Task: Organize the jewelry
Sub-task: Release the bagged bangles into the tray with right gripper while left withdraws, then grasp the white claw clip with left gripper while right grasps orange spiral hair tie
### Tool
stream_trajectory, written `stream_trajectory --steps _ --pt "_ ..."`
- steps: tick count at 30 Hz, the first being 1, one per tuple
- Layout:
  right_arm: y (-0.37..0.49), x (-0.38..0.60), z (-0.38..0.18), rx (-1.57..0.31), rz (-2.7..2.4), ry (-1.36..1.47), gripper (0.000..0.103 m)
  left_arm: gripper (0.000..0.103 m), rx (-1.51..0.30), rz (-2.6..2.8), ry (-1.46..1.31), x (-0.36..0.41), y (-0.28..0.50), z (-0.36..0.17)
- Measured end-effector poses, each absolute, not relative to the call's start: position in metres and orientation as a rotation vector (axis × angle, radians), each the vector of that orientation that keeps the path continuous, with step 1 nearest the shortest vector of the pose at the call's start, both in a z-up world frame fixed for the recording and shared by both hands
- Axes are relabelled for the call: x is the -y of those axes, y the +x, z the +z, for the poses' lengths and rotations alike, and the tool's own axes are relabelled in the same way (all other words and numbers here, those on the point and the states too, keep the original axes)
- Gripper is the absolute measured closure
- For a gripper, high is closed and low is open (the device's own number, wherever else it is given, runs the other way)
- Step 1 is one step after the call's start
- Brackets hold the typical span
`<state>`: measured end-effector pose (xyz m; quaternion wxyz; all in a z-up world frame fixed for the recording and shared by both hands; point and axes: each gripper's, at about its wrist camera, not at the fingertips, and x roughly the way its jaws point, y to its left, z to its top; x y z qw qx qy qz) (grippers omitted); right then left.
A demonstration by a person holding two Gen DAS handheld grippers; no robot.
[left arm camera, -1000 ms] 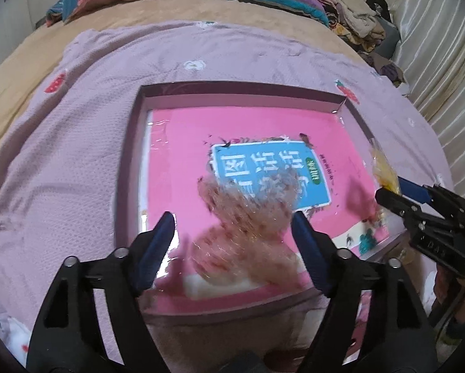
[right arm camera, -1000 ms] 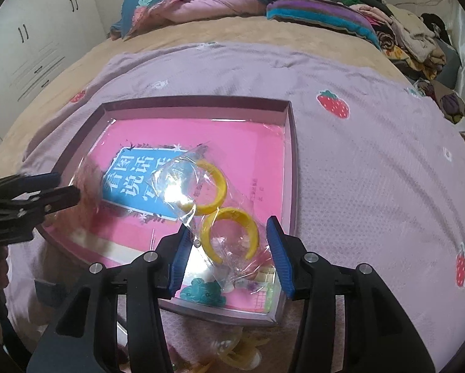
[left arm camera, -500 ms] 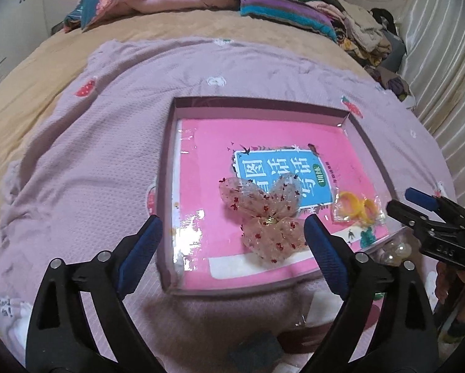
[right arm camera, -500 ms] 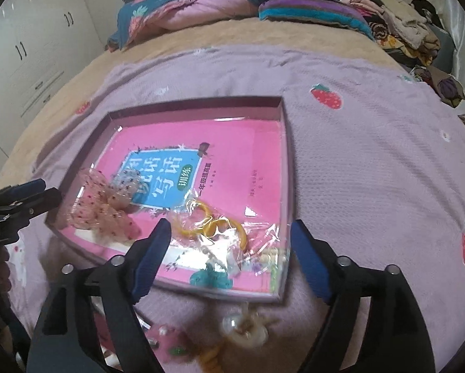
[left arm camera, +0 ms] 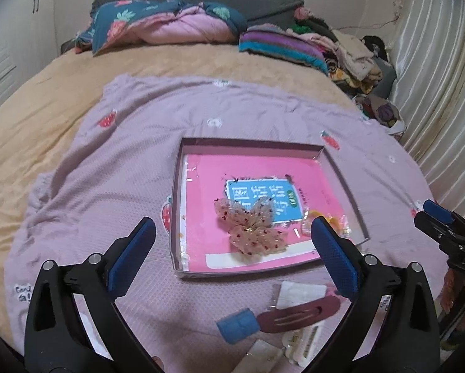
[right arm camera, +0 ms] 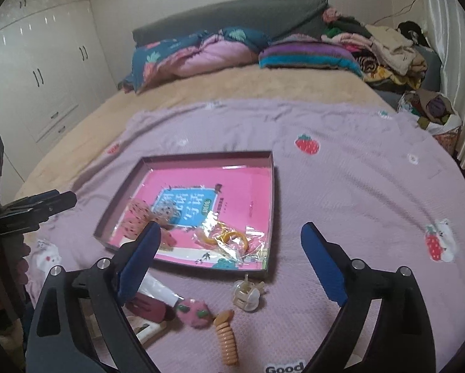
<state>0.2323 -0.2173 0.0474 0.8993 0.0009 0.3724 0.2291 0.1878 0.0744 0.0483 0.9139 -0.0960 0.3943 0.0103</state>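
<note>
A shallow dark-rimmed tray with a pink printed lining lies on the lilac blanket. In it rest a sheer pink bow with red dots and a clear bag of yellow bangles. My left gripper hangs above and in front of the tray. Its jaws are opening and nothing is between them. My right gripper hovers back from the tray's near right corner. Its jaws are also opening and they hold nothing. The right wrist view shows the bow partly behind a blue pad, with the left gripper at the left edge.
Loose pieces lie in front of the tray: a clear claw clip, a pink fuzzy hair tie, a peach spiral tie, a maroon clip and a blue item. Quilts and piled clothes sit at the bed's far end.
Both grippers let go and drew back and up from the tray, their jaws widening. The bow and the bag of bangles now lie free in the tray.
</note>
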Motion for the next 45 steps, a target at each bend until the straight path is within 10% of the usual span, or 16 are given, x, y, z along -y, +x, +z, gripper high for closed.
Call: stream_trajectory --steps 45 --pt "0.125 0.254 0.042 -0.726 0.538 -0.043 0.011 0.01 -0.857 -0.109 -0.084 0.0 0.084 0.013"
